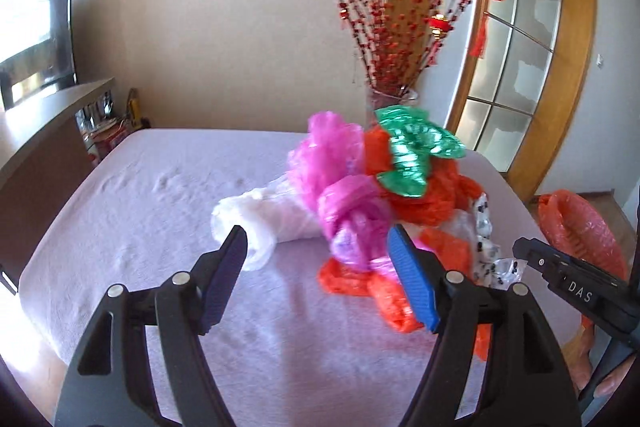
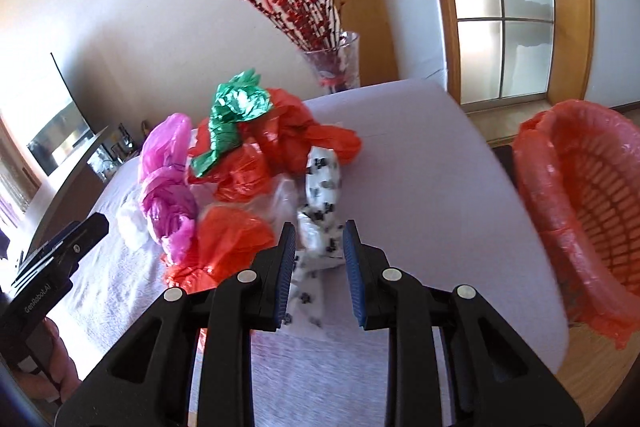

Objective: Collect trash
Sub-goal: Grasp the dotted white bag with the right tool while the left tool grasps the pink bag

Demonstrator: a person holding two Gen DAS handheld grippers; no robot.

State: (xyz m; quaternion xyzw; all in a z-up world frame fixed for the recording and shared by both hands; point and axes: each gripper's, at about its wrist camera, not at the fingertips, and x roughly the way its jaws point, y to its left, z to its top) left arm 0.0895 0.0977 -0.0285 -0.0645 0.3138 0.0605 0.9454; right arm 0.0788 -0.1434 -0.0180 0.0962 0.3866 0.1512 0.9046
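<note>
Both tongs, left tongs [image 1: 318,279] and right tongs [image 2: 318,267], gape over one bag pile [image 1: 360,195].

Crumpled bags heaped on desk [image 1: 140,227]: pink [image 1: 340,183], orange [image 1: 432,195], green foil [image 1: 416,151] on top, white [image 1: 264,223] left, spotted wrapper [image 2: 320,203] right. Orange-lined bin [image 2: 584,203] beside desk, upright.

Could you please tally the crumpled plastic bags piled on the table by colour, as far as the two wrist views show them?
Pink: 1
Orange-red: at least 2, upper and lower; the folds overlap, so the split is uncertain
Green: 1
White: 1
White with black print: 1
Clear: 1
Total: about 7 bags
</note>
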